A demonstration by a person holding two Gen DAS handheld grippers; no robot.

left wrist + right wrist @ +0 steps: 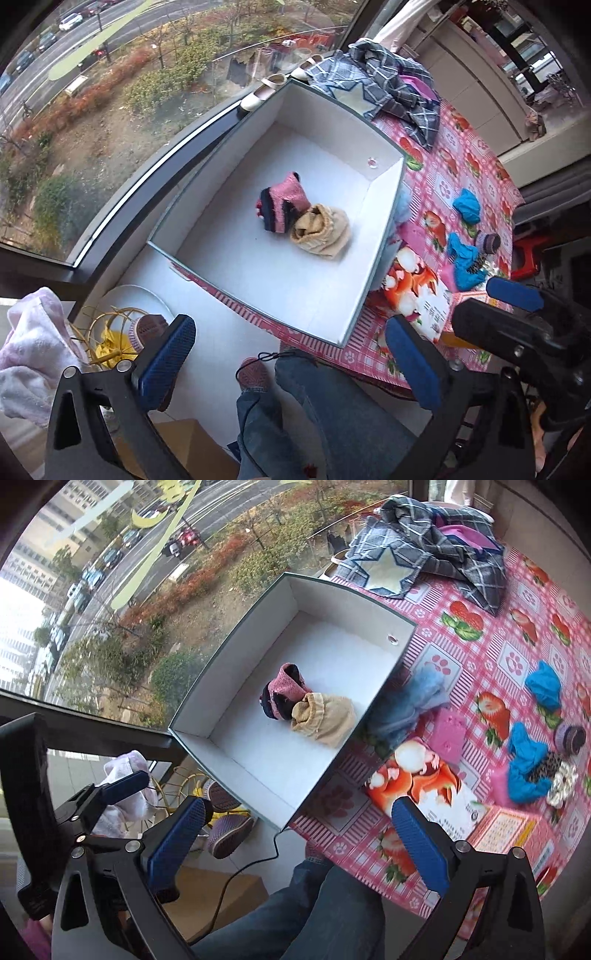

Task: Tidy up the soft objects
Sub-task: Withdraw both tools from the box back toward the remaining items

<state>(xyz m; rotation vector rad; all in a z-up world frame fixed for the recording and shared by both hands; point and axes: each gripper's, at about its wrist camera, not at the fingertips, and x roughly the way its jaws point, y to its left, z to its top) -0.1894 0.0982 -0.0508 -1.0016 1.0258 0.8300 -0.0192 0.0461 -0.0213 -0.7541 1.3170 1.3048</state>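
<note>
Left gripper (291,360): held above the near edge of the table, looking down into the box; jaws spread wide, nothing between the blue ribbed pads (168,356).
Towel (31,343): at far left, off the table; pale pink, fluffy, bunched.
Box (236,657): open, rectangular, stiff card; white inside, dark thin rim; stands on the left part of the table beside the window; small round hole in the far right wall.
Pink sock bundle (282,694): inside the box, near the middle; knitted, pink with dark navy stripes, rolled up.
Beige sock bundle (325,718): inside the box, touching the pink one on its right; soft ribbed cuff, rounded lump.
Right gripper (299,843): raised over the near table edge and the person's jeans; jaws wide apart, holding nothing.
Tablecloth (491,635): glossy, pink check with strawberries and paw prints.
Light blue fabric (421,692): crumpled, just outside the right wall of the box.
Plaid cloth (443,542): grey-blue checks, pale star patch, heaped at the far side.
Turquoise pieces (543,685): crumpled, at right on the cloth, well apart from the box.
Purple roll (570,738): striped, knitted, near the turquoise pieces.
</note>
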